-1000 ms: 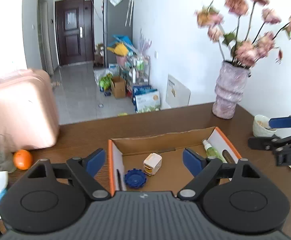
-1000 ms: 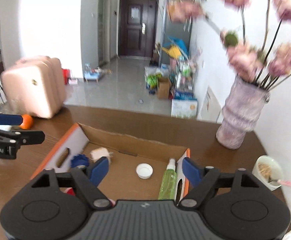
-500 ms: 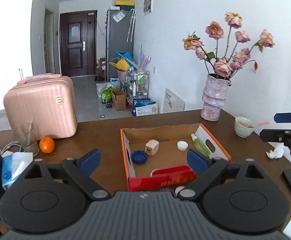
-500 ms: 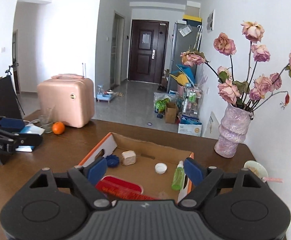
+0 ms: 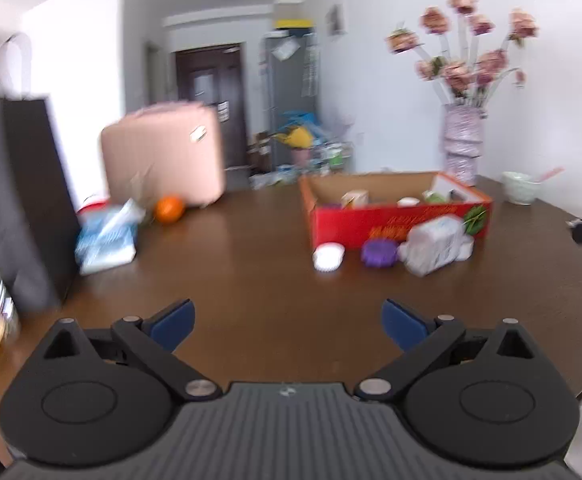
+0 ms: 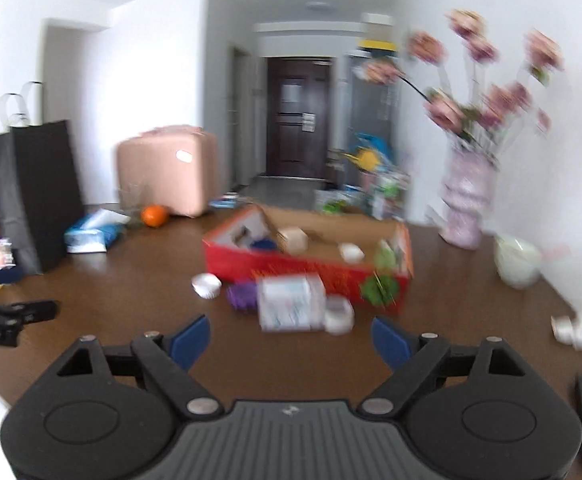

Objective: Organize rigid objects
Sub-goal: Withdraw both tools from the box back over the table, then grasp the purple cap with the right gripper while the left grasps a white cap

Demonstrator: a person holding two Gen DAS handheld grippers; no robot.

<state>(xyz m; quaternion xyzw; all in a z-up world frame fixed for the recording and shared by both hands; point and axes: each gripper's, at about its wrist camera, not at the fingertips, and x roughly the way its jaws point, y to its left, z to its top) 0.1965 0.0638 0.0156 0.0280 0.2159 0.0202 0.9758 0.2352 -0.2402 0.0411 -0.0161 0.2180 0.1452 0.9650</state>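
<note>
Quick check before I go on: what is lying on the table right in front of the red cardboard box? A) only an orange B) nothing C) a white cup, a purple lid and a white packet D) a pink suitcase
C: a small white paper cup, a round purple lid and a white plastic packet lie on the brown wooden table before the red cardboard box.

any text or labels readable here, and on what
None can be read; both views are motion-blurred.
red box front: yellow lettering, too blurred to read.
white packet before the box: printed label, too blurred to read.
pink suitcase: small badge, unreadable.
door: paper notices, too small to read.
blue-white pack: print smeared.
</note>
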